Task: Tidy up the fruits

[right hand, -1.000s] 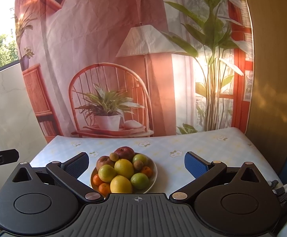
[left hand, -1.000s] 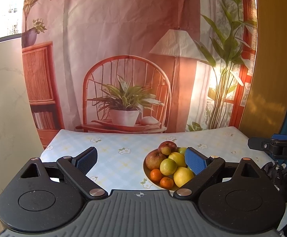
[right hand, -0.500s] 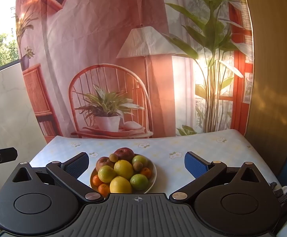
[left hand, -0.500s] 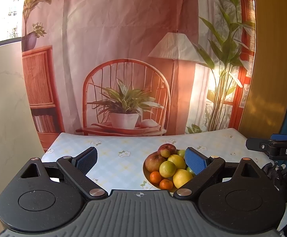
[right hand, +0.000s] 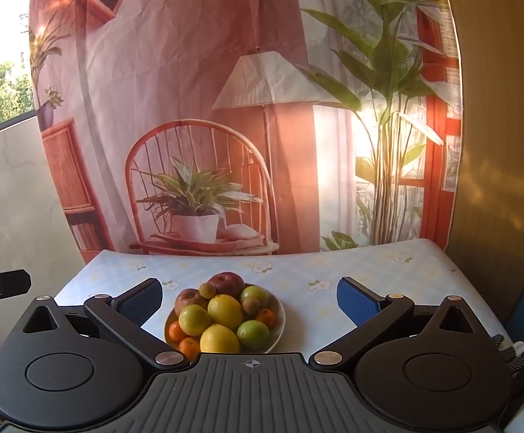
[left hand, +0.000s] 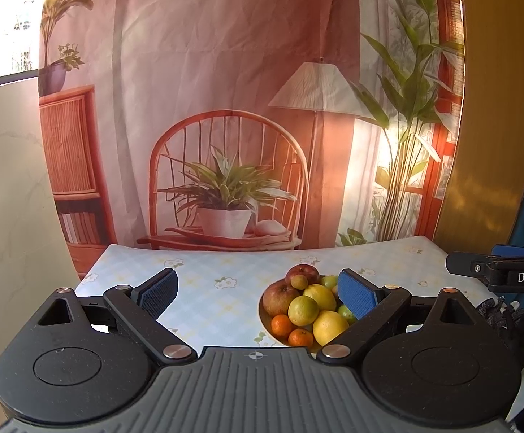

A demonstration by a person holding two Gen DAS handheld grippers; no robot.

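Observation:
A white bowl (right hand: 279, 319) piled with fruit stands on the table: a red apple (right hand: 226, 284), lemons (right hand: 225, 311), green limes, small oranges (right hand: 189, 347). In the left wrist view the same bowl (left hand: 263, 319) lies behind my right-hand finger, its apple (left hand: 302, 273) on top. My left gripper (left hand: 258, 290) is open and empty, hovering short of the bowl. My right gripper (right hand: 250, 297) is open too, with the bowl between its fingers but farther off. The right gripper's tip (left hand: 496, 267) shows at the left view's right edge.
The table wears a pale blue flowered cloth (right hand: 334, 267). Behind it hangs a printed backdrop (right hand: 196, 108) of a chair, plant and lamp. A brown wall (right hand: 496, 144) bounds the right side, a pale wall (left hand: 9, 198) the left. A black glove (left hand: 503, 321) lies at the table's right.
Both cameras have tilted or risen slightly, so the bowl sits a little lower in each view. Both grippers remain open; no fruit has moved.

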